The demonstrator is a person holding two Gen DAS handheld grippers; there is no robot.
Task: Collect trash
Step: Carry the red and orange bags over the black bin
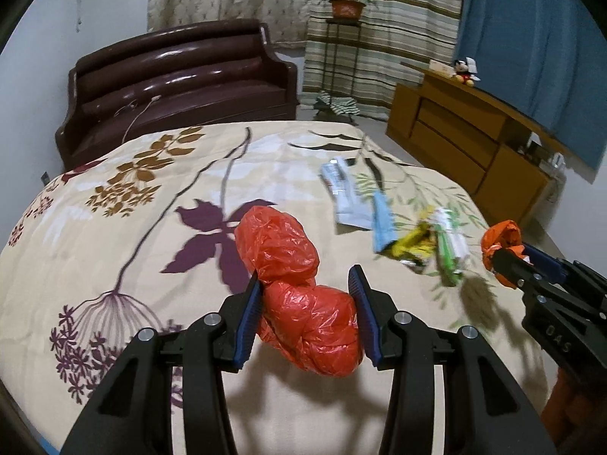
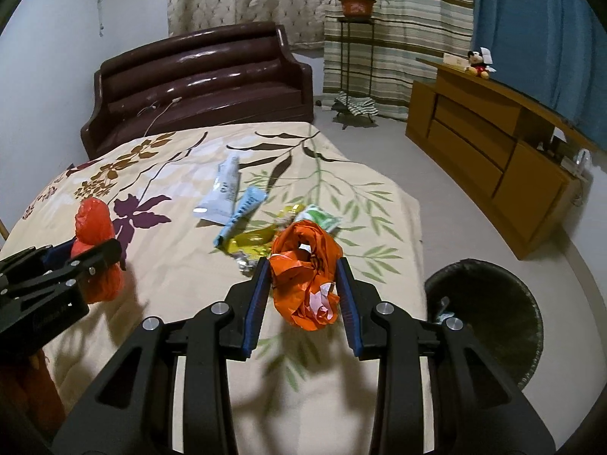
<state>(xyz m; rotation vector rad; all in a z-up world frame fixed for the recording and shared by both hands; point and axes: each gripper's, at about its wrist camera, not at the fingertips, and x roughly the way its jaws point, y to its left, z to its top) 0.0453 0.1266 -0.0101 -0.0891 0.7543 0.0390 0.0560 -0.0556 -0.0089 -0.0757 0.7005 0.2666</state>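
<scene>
With each hand-held gripper clamped on a crumpled bag, left [image 1: 307,313] red bag [image 1: 303,303], right [image 2: 301,290] orange bag [image 2: 305,273], you next carry both right to the bin [image 2: 489,318].

Thin, crinkled red plastic bag [image 1: 299,303] is catching the light glossily, as is the orange plastic bag [image 2: 307,276]. The bedspread [image 1: 151,227] is looking like matt printed cloth (quilted), while the sofa [image 1: 178,79] is gleaming like leather.
</scene>
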